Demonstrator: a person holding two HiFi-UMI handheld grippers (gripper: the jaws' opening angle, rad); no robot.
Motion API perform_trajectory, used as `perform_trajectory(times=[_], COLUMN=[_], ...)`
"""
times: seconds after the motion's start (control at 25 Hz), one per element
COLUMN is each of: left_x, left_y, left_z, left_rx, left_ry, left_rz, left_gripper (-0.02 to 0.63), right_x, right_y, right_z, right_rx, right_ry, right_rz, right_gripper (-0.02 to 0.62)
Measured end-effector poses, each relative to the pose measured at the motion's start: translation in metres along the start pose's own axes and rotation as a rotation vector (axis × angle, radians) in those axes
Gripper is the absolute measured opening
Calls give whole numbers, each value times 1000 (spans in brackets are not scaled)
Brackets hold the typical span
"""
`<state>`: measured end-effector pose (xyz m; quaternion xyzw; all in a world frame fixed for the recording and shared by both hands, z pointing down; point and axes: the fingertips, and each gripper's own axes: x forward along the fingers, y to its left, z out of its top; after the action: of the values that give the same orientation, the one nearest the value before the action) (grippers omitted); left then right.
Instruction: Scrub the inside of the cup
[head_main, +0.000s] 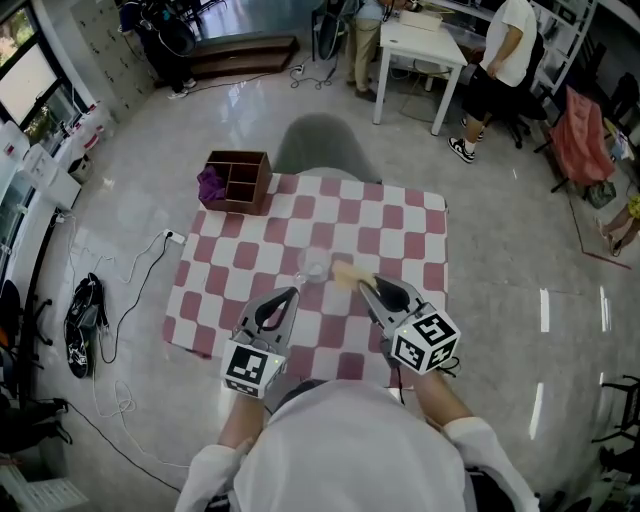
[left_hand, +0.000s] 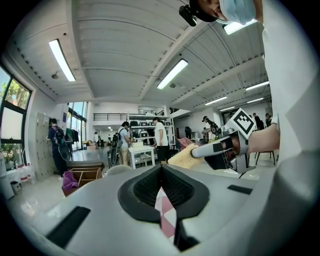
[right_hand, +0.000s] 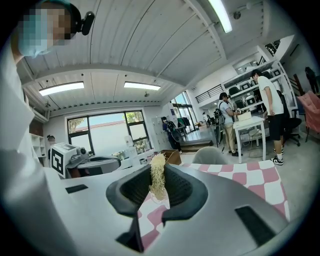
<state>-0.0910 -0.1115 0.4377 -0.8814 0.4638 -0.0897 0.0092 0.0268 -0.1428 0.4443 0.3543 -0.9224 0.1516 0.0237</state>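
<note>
White-sleeved arms (head_main: 480, 445): right gripper (head_main: 368, 285) pinches yellow fibrous scrub pad (head_main: 347, 273) — clear cup (head_main: 313, 266) at its 10 o'clock; left gripper (head_main: 293, 293) pressed together, empty.

We see a table (head_main: 436, 262) covered by a red-and-white checked cloth (head_main: 400, 240). At its far left corner stands a wooden box (head_main: 245, 190) with compartments, and a purple rag (head_main: 211, 184) sits in the left one. A clear cup (head_main: 313, 266) stands near the middle, well apart from the box.
</note>
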Motion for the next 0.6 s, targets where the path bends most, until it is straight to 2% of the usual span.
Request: perform_trajectory(times=[0.6], left_x=[0], left_y=[3], left_z=[-4], left_rx=[-3], left_ry=[4], left_rz=[-6], left_gripper=[32], right_x=[7], right_y=[1], right_z=[-4], right_rx=[-30], right_ry=[30], right_rz=[-12], right_gripper=[87])
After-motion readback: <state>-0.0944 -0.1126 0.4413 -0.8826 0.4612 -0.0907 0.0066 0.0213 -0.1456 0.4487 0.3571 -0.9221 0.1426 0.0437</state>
